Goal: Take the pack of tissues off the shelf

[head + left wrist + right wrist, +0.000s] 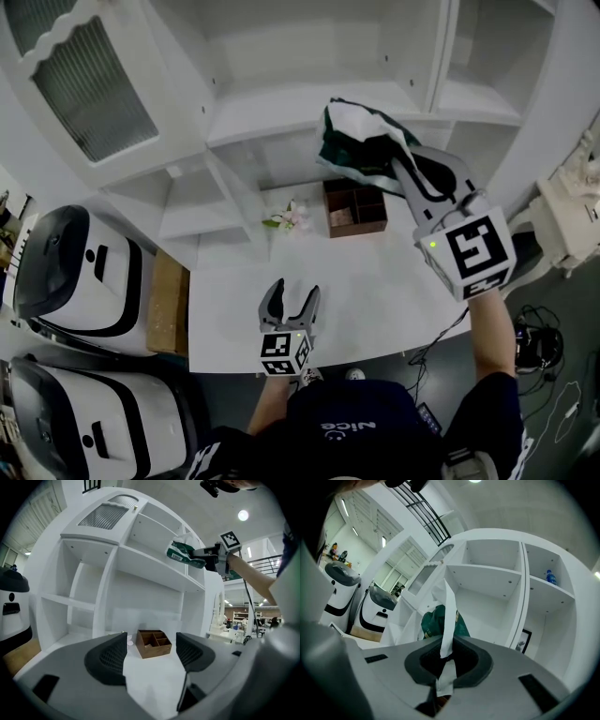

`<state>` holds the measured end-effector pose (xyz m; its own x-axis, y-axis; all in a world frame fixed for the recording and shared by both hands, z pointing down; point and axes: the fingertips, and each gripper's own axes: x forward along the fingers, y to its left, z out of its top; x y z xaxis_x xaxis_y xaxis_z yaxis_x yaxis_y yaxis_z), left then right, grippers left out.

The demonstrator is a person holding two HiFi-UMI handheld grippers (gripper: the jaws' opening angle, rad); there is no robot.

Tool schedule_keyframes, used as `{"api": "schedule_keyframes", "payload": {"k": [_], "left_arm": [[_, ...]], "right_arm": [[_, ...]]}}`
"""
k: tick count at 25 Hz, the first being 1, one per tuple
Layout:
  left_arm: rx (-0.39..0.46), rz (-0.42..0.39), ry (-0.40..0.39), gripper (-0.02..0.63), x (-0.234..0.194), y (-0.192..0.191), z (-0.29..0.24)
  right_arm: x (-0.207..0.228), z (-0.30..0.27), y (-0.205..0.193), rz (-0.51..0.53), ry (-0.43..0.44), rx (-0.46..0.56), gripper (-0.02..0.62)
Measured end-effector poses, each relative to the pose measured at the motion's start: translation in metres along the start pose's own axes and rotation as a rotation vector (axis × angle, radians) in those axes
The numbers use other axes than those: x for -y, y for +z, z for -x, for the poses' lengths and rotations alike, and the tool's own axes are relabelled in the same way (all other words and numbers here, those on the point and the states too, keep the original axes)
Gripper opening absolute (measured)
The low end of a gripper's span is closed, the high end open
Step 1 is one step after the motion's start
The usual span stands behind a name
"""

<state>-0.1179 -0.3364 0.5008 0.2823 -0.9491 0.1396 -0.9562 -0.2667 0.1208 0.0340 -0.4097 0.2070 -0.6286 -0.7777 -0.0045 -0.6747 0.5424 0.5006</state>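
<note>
Bright light comes from a round lamp (243,515) above the white shelf (140,569). Soft shadows sit inside it. The picture edges look bent and dark.

"nice" on dark shirt (343,412)

The right gripper (401,167) is held up high and out in front. It sits at the end of the bare right arm (491,330), which reaches far forward. Its two jaws are pinched tight on a thin edge of the pack of tissues (361,141). The left gripper (292,298) is low and close to the body, pointing forward. Its jaws stand wide apart with nothing between them. The left arm (270,401) is tucked in near the tummy.
</note>
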Motion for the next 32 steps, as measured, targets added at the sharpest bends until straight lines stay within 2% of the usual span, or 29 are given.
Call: {"api": "schedule_keyframes", "payload": {"k": [7,15,25,32], "left_arm": [[0.002,-0.007,0.008,0.327,0.0,-0.001,0.005],[0.008,-0.02,0.015,0.327,0.001,-0.002,0.004],[0.003,-0.027,0.023,0.327,0.003,-0.011,0.001],[-0.029,-0.046,0.017,0.327,0.011,-0.028,0.001]], "right_arm": [[-0.023,0.007,-0.049,-0.1,0.01,-0.086,0.023],[-0.041,0.017,-0.123,-0.228,-0.082,-0.205,0.023],[-0.065,0.038,-0.209,-0.437,-0.223,-0.264,0.023],[-0.098,0.06,-0.275,-0.539,-0.281,-0.404,0.023]]}}
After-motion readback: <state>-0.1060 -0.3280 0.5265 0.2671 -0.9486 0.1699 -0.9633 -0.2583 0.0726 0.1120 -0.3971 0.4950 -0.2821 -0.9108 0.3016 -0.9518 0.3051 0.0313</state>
